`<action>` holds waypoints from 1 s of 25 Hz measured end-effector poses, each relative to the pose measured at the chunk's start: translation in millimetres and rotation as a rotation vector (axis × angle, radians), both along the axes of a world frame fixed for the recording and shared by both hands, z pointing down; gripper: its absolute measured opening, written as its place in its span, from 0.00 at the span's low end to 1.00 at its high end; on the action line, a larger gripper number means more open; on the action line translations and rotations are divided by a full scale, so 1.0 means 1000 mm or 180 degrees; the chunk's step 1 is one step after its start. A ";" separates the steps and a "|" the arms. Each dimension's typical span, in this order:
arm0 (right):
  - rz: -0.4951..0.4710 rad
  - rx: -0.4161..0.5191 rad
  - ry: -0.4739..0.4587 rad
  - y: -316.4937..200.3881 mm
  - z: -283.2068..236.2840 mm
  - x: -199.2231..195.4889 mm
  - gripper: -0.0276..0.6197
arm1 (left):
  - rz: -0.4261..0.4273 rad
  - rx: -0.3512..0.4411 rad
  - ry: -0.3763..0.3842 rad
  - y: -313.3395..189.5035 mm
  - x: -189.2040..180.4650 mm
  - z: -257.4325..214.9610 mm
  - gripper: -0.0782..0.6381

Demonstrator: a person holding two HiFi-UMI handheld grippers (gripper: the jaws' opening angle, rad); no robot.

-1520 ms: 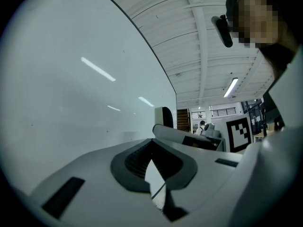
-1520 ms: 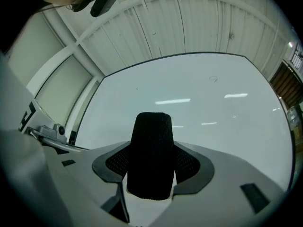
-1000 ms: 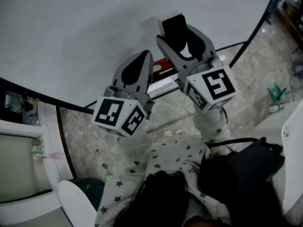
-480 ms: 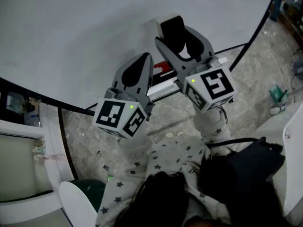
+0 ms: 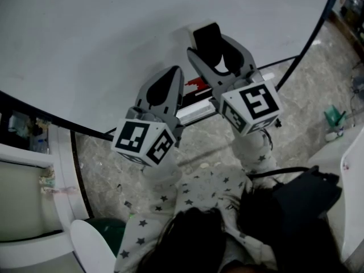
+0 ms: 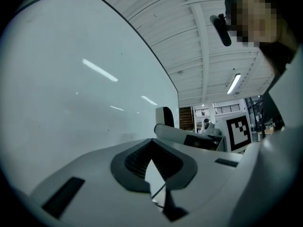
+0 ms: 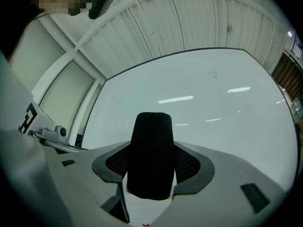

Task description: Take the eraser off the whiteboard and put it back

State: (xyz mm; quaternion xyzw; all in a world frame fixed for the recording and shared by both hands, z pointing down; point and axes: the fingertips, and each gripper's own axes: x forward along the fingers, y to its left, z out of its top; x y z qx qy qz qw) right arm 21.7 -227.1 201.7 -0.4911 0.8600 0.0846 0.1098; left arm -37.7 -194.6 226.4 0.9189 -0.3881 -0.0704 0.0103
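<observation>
My right gripper (image 5: 218,49) is shut on the eraser (image 5: 207,38), a black felt block with a white back. The block stands upright between the pads (image 7: 188,167) in the right gripper view, where the eraser (image 7: 151,155) fills the gap in front of the whiteboard (image 7: 203,98). It is close to the whiteboard (image 5: 96,44); whether it touches I cannot tell. My left gripper (image 5: 169,79) hangs beside it, lower and to the left, jaws shut with nothing in them. From the left gripper view the eraser (image 6: 164,116) shows past the closed left gripper (image 6: 152,148).
The board's ledge (image 5: 196,110) runs below both grippers, with a red marker (image 5: 196,85) lying on it. A black frame edge (image 5: 301,44) borders the board on the right. The stone-pattern floor (image 5: 307,90), a green thing (image 5: 332,117) and white furniture (image 5: 34,209) lie around the person.
</observation>
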 end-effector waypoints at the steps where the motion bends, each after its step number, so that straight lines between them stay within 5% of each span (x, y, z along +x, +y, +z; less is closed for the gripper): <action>1: -0.0003 0.0002 0.0003 0.000 0.000 0.000 0.44 | -0.0002 0.0008 0.0006 0.000 -0.001 0.000 0.11; 8: 0.0066 0.0117 -0.0016 -0.005 -0.008 0.006 0.44 | -0.0021 0.0051 -0.0025 0.000 0.004 -0.002 0.11; 15: 0.0136 0.0187 0.0096 -0.049 -0.019 -0.050 0.44 | -0.0048 0.0068 0.0004 -0.037 -0.047 -0.010 0.11; 25: 0.0305 0.0189 0.0227 -0.070 -0.018 -0.057 0.44 | -0.0021 -0.0024 0.0019 -0.054 -0.049 -0.002 0.11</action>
